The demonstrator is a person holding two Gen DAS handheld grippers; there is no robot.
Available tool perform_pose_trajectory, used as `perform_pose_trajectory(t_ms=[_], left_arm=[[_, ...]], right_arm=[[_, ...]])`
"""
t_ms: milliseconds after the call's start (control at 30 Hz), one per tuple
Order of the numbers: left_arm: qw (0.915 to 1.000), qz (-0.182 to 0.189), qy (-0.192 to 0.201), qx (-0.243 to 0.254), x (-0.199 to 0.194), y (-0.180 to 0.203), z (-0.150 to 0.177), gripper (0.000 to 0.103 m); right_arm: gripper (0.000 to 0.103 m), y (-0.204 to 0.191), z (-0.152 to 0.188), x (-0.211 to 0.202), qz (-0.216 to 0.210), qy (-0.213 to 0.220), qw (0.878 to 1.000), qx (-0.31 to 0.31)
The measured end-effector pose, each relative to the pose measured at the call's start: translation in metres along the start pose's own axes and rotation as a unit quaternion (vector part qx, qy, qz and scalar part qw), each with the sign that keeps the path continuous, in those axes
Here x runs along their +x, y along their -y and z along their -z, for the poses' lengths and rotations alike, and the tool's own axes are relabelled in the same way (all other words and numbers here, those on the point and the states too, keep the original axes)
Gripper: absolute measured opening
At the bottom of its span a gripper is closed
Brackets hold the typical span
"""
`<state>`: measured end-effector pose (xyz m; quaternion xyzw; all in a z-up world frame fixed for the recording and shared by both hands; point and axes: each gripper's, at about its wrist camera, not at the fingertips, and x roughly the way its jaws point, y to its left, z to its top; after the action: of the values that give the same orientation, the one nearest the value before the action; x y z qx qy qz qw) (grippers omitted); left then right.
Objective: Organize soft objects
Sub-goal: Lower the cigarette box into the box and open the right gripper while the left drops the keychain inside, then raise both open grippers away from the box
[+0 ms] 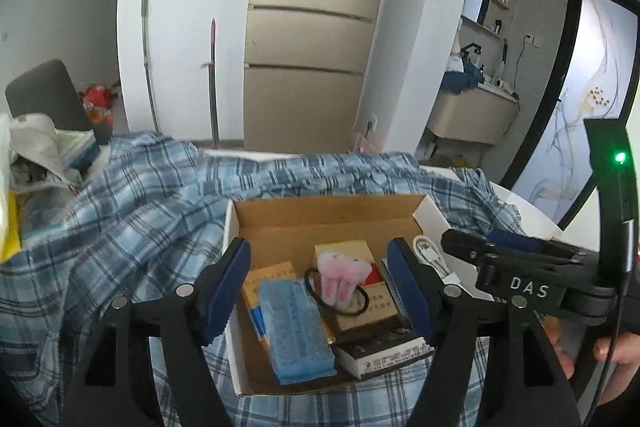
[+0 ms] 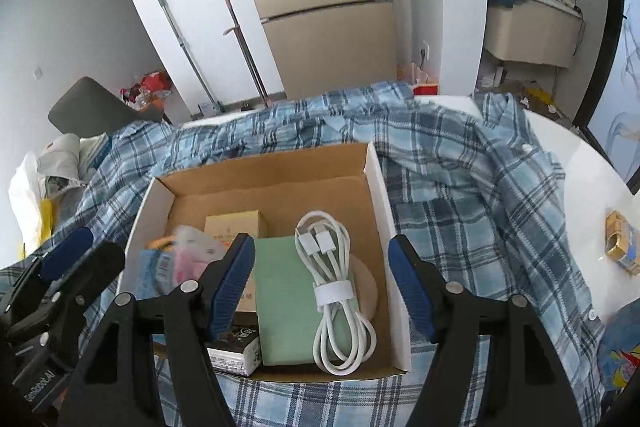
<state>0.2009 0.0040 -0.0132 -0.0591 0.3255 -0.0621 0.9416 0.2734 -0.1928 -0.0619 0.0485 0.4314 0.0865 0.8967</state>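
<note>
Left wrist view: cardboard box [image 1: 328, 215] sat on plaid shirt [image 1: 132, 227]. It held a blue packet [image 1: 294, 331], a pink plush hair tie [image 1: 342, 277] lying on small cartons, and a dark carton [image 1: 384, 351] at the near edge. Left gripper [image 1: 320, 287] was spread wide above them, holding nothing. Right gripper [image 1: 520, 259] body read "DAS".

Right wrist view: white cable [image 2: 334, 287], coiled and strapped, lay on a green pad [image 2: 282, 307]. Right gripper [image 2: 322, 287] was spread, empty.
</note>
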Motion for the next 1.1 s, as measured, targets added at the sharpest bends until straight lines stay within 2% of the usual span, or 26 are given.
perform_pose_trajectory(t_ms=[200,400,533,600,667,700,767,800,900,1100], left_arm=[[0.9976,-0.018,0.053,0.041,-0.035,0.016,-0.004,0.072],[0.9936,-0.008,0.106,0.038,-0.085,0.021,-0.014,0.072],[0.9883,-0.009,0.144,0.051,-0.123,0.024,-0.013,0.072],[0.9859,-0.006,0.157,0.057,-0.137,0.024,-0.011,0.073],[0.9825,0.004,0.176,0.062,-0.154,0.023,-0.007,0.08],[0.9794,0.003,0.193,0.062,-0.164,0.022,-0.002,0.09],[0.9726,-0.003,0.224,0.063,-0.179,0.022,0.005,0.095],[0.9694,-0.007,0.237,0.064,-0.186,0.022,0.009,0.103],[0.9594,-0.008,0.273,0.069,-0.204,0.021,0.023,0.103],[0.9539,-0.011,0.291,0.074,-0.21,0.016,0.048,0.103]], right_arm=[[0.068,-0.006,-0.002,-0.027,-0.016,0.017,1.0,-0.007],[0.069,-0.013,0.002,-0.074,-0.004,0.071,0.996,-0.044],[0.077,-0.016,0.009,-0.113,-0.013,0.124,0.991,-0.056],[0.082,-0.019,0.016,-0.132,-0.013,0.158,0.985,-0.066],[0.087,-0.022,0.024,-0.149,-0.013,0.194,0.978,-0.074],[0.091,-0.022,0.029,-0.157,-0.015,0.214,0.974,-0.076],[0.098,-0.022,0.043,-0.172,-0.011,0.254,0.964,-0.074],[0.102,-0.022,0.048,-0.177,-0.003,0.269,0.961,-0.071],[0.103,-0.019,0.065,-0.193,0.011,0.314,0.947,-0.067],[0.103,-0.007,0.093,-0.208,0.004,0.374,0.925,-0.065]])
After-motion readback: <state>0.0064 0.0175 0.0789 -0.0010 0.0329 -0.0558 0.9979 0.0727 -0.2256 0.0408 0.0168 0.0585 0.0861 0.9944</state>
